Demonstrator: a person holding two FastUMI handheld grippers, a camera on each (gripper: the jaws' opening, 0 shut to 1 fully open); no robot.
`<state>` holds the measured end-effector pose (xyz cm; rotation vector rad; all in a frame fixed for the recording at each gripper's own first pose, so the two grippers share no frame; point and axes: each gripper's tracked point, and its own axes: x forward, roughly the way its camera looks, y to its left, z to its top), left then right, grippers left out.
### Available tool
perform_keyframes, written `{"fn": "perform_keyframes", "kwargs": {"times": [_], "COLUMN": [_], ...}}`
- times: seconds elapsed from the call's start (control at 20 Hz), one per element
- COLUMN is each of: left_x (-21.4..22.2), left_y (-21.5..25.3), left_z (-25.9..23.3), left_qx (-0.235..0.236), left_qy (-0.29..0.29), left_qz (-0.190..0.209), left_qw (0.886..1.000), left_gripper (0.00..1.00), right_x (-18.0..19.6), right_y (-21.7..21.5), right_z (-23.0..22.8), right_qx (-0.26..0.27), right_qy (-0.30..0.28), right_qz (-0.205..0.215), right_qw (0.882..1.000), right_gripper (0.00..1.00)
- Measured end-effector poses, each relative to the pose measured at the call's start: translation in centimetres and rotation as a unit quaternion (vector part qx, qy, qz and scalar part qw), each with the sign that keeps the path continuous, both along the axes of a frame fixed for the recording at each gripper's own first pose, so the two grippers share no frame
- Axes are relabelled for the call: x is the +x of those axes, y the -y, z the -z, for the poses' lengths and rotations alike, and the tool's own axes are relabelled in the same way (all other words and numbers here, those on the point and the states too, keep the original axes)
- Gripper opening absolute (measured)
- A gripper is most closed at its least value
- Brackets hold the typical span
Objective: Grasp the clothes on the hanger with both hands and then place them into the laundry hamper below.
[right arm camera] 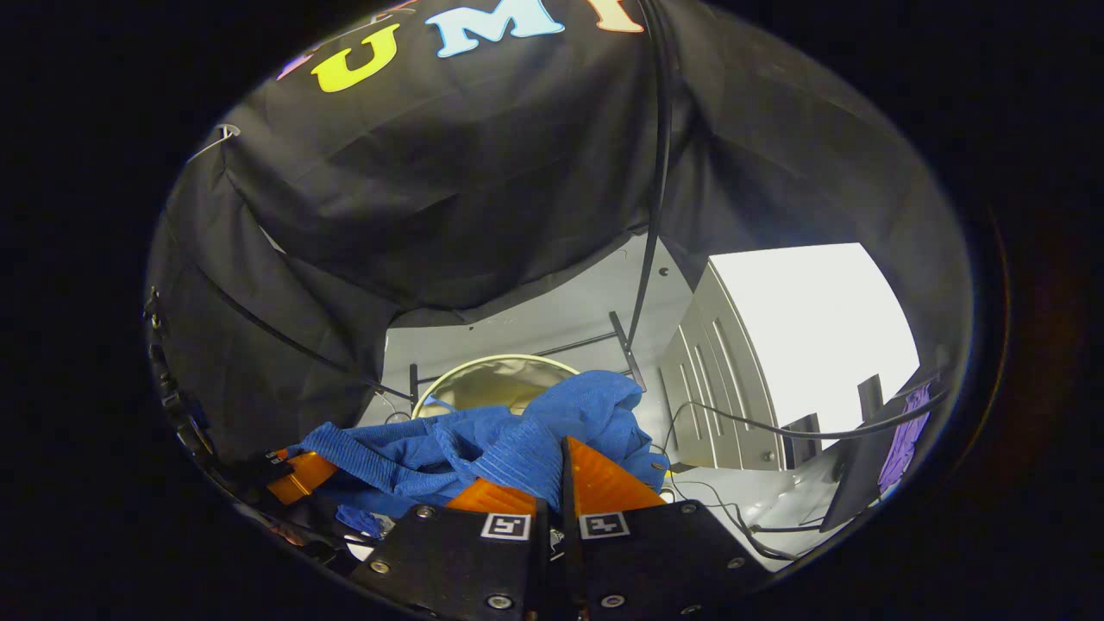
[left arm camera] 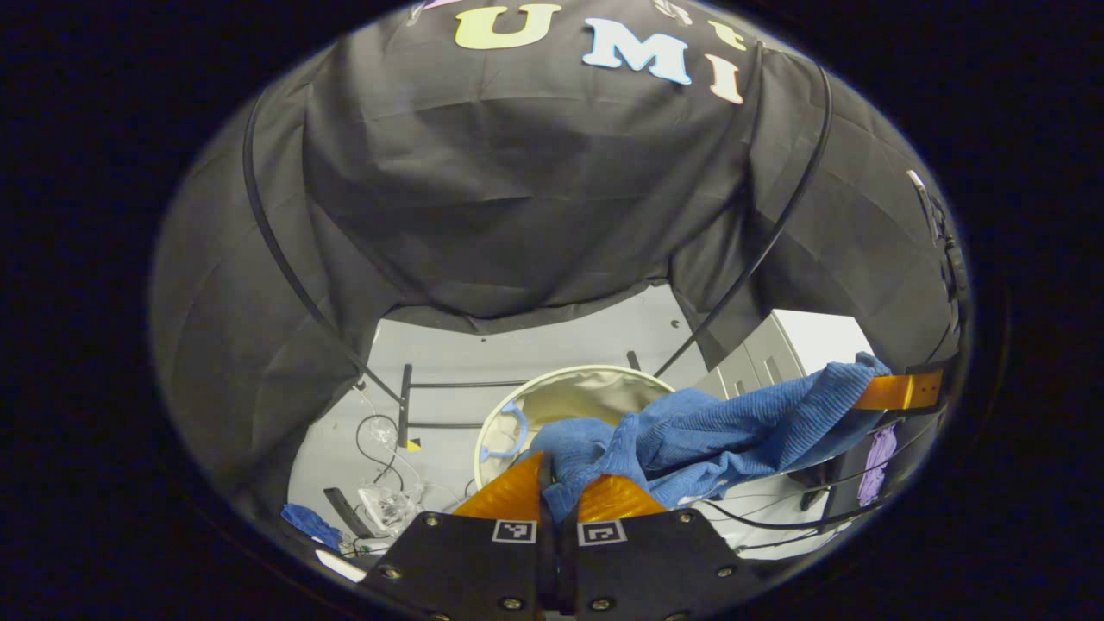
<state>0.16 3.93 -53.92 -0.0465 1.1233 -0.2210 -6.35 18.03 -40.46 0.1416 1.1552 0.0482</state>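
Nearest in the left gripper view, the left gripper (left arm camera: 561,492) is pinching one end of the blue garment (left arm camera: 733,427), both fingers closing on a bunched fold. In the right gripper view, the right gripper (right arm camera: 552,483) is clamping the other end of the garment (right arm camera: 483,444), its fingers pressing together through the cloth. Between the two grippers the garment is hanging in a loose, sagging span, clear of any hanger. Beyond and below it, the hamper (left arm camera: 504,414) is standing on the pale floor, its round rim (right arm camera: 448,375) and pale lining facing up; the garment is over its near edge, not yet inside. Cables (left arm camera: 379,440) are lying on the floor beside the hamper, and the black cloth wall (left arm camera: 535,198) is hanging behind. Risks from here: releasing one end early would probably let the cloth swing and drape over the rim or drop to the floor. Lowering off-centre could catch the sag on the rim and tip the light hamper. Each grip is holding only a small fold, so a sharp pull apart may slip the cloth free.
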Motion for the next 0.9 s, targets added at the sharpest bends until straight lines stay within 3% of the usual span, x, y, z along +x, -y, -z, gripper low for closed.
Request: {"fn": "perform_keyframes", "kwargs": {"times": [0.4, 0.45, 0.5, 0.6, 0.65, 0.8, 0.85, 0.9], "left_x": [-0.8, -1.2, -1.7, -2.1, -1.9, -0.8, -0.4, 0.2], "left_y": [-1.5, -1.7, -1.9, -2.1, -2.0, -3.0, -3.4, -3.8], "left_z": [-0.2, -0.3, -0.2, -0.7, -1.5, -4.4, -5.4, -6.6], "left_qx": [0.002, 0.002, 0.005, 0.005, 0.002, 0.019, 0.027, 0.030], "left_qy": [-0.004, -0.006, -0.012, -0.011, -0.001, 0.038, 0.053, 0.068], "left_qz": [0.003, 0.003, 0.005, 0.010, 0.016, 0.026, 0.026, 0.024], "left_qw": [1.000, 1.000, 1.000, 1.000, 1.000, 0.999, 0.998, 0.997], "left_gripper": [0.05, 0.07, 0.09, 0.11, 0.33, 0.97, 0.97, 0.97], "right_x": [-1.3, -1.2, -1.1, -0.9, -0.9, -0.4, -0.3, 0.1], "right_y": [0.3, 0.1, 0.0, -0.2, -0.4, 0.2, 0.6, 1.0], "right_z": [-0.5, -0.6, -0.7, -1.0, -1.3, -2.7, -3.3, -4.2], "right_qx": [0.014, 0.017, 0.019, 0.028, 0.031, 0.024, 0.019, 0.015], "right_qy": [0.002, 0.003, 0.006, 0.016, 0.021, 0.050, 0.062, 0.075], "right_qz": [0.021, 0.023, 0.025, 0.027, 0.027, 0.028, 0.029, 0.030], "right_qw": [1.000, 1.000, 0.999, 0.999, 0.999, 0.998, 0.998, 0.997], "right_gripper": [0.14, 0.07, 0.18, 0.28, 0.35, 0.85, 0.92, 0.92]}}
